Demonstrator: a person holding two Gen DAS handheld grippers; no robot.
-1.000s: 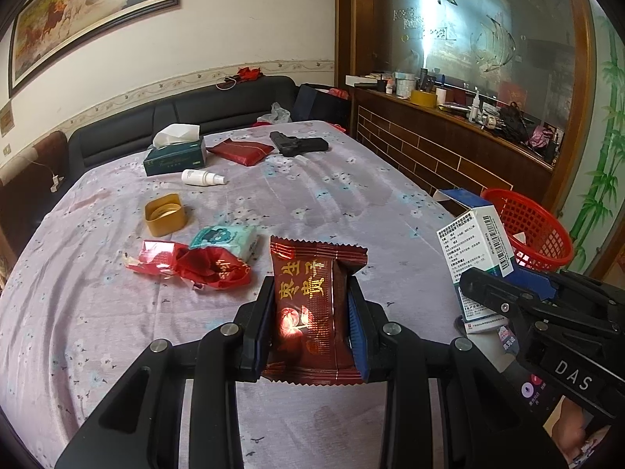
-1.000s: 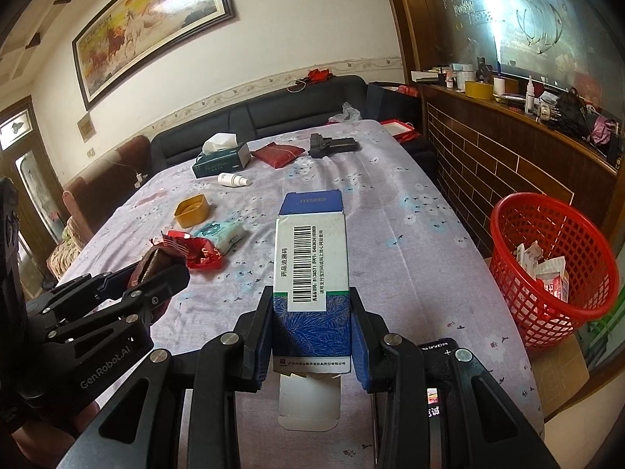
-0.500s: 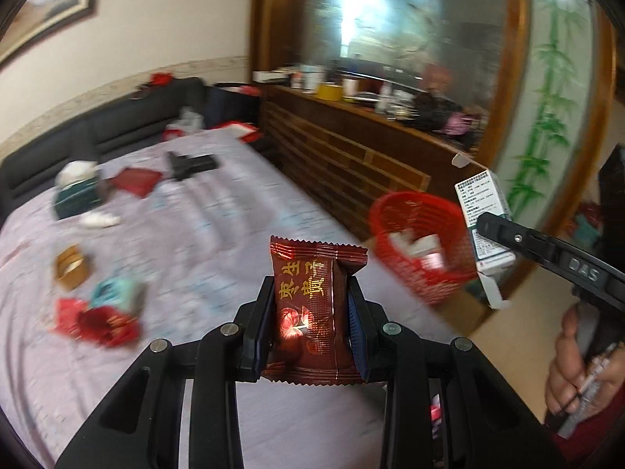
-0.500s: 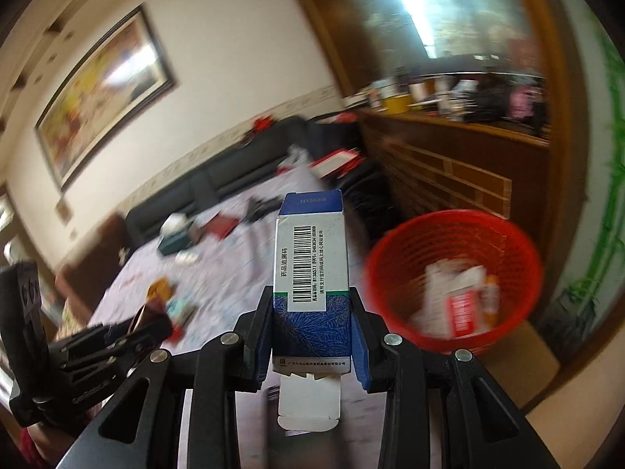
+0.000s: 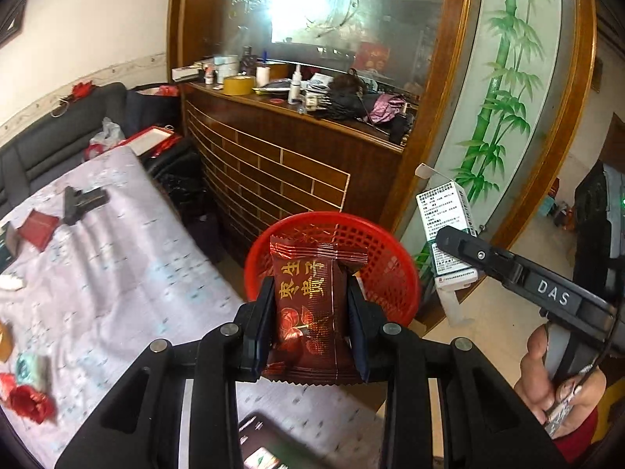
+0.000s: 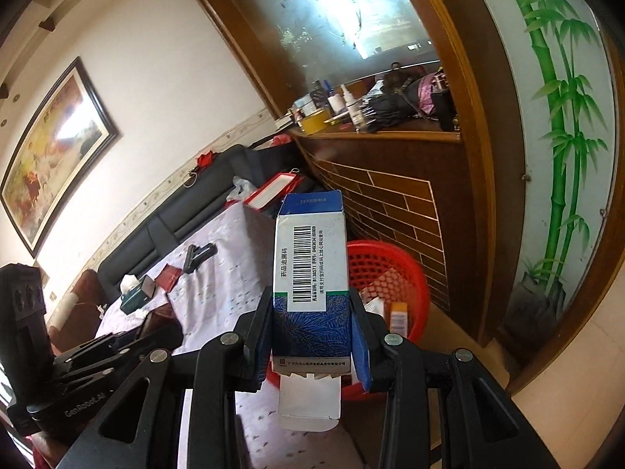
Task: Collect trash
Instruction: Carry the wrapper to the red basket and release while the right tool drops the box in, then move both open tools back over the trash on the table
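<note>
My left gripper (image 5: 310, 326) is shut on a dark red snack wrapper (image 5: 312, 308) with gold characters, held upright in front of the red mesh basket (image 5: 386, 269) on the floor beside the table. My right gripper (image 6: 311, 336) is shut on a blue and white medicine box (image 6: 310, 269) with a barcode, its bottom flap hanging open. The red mesh basket (image 6: 390, 269) lies just behind and right of the box and holds a few papers and packets. In the left wrist view the medicine box (image 5: 445, 230) and the right gripper (image 5: 449, 240) show at the right, past the basket.
The table (image 5: 117, 273) under a pale flowered cloth carries red wrappers (image 5: 27, 402), a teal packet (image 5: 31, 367), a red pouch (image 5: 37, 228) and a black object (image 5: 84, 201). A wooden counter (image 5: 281, 164) with clutter stands behind the basket. A bamboo-painted panel (image 5: 500, 109) lies right.
Both grippers swung from over the table to the right, toward the red basket, still holding the wrapper and the box. The basket now sits directly behind both held items.
</note>
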